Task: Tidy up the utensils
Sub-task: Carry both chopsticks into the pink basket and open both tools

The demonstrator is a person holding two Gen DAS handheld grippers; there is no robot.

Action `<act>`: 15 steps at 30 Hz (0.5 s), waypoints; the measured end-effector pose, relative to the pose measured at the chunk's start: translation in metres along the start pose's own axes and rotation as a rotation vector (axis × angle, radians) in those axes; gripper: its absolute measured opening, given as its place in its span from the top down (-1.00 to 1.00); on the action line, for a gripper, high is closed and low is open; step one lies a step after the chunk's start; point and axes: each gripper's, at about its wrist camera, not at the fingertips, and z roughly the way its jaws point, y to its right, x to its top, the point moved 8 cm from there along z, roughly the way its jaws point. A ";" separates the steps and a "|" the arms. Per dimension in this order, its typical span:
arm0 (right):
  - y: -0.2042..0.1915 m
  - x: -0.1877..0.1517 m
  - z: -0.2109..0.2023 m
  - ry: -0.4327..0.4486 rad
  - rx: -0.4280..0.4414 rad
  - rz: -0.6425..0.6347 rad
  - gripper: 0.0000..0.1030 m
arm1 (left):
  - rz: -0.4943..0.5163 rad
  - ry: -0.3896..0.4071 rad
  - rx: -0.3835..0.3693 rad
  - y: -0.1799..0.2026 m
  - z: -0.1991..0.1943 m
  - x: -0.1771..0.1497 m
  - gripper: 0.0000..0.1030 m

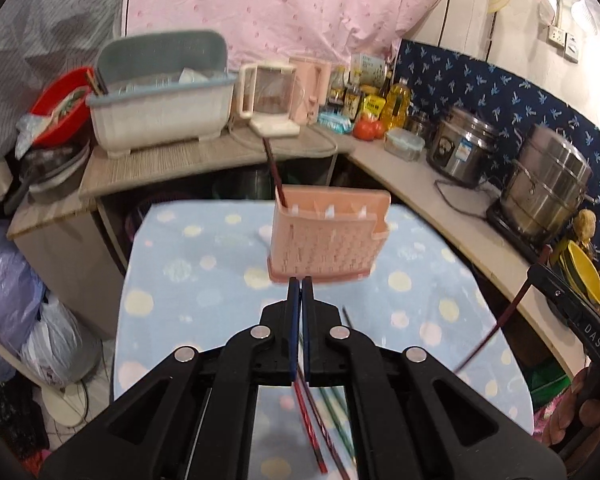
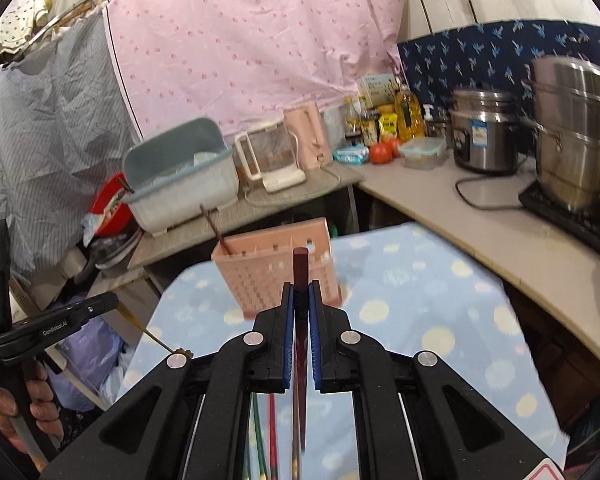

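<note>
A pink slotted utensil holder (image 1: 328,240) (image 2: 268,276) stands on the blue dotted tablecloth (image 1: 204,264), with one dark chopstick (image 1: 274,172) upright in its left slot. My left gripper (image 1: 300,282) hangs above the table in front of the holder. It is shut on a thin chopstick (image 2: 148,332) that slants down from its tips. My right gripper (image 2: 301,286) is shut on a dark red chopstick (image 2: 301,264) whose square end pokes up between the pads. The same chopstick (image 1: 496,324) shows at the right of the left wrist view. Green and red chopsticks (image 2: 264,432) lie on the cloth below.
An L-shaped counter (image 1: 380,156) wraps the table's far and right sides. On it stand a grey dish bin (image 1: 160,108), a kettle (image 1: 268,92), bottles, tomatoes (image 1: 368,130), a rice cooker (image 1: 460,148) and a steel pot (image 1: 548,188). Bags crowd the floor at left.
</note>
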 end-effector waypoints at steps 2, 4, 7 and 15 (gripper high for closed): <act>-0.003 0.025 0.008 0.031 -0.006 -0.013 0.86 | 0.009 0.031 0.000 0.002 0.001 0.023 0.99; -0.005 0.047 0.016 0.056 -0.003 -0.015 0.86 | 0.018 0.066 0.004 0.003 0.003 0.049 0.99; -0.008 0.084 0.030 0.112 -0.011 -0.015 0.86 | 0.036 0.116 0.017 0.006 0.009 0.085 0.99; -0.013 0.156 0.090 0.188 -0.028 -0.010 0.86 | 0.055 0.173 0.032 0.009 0.053 0.148 0.99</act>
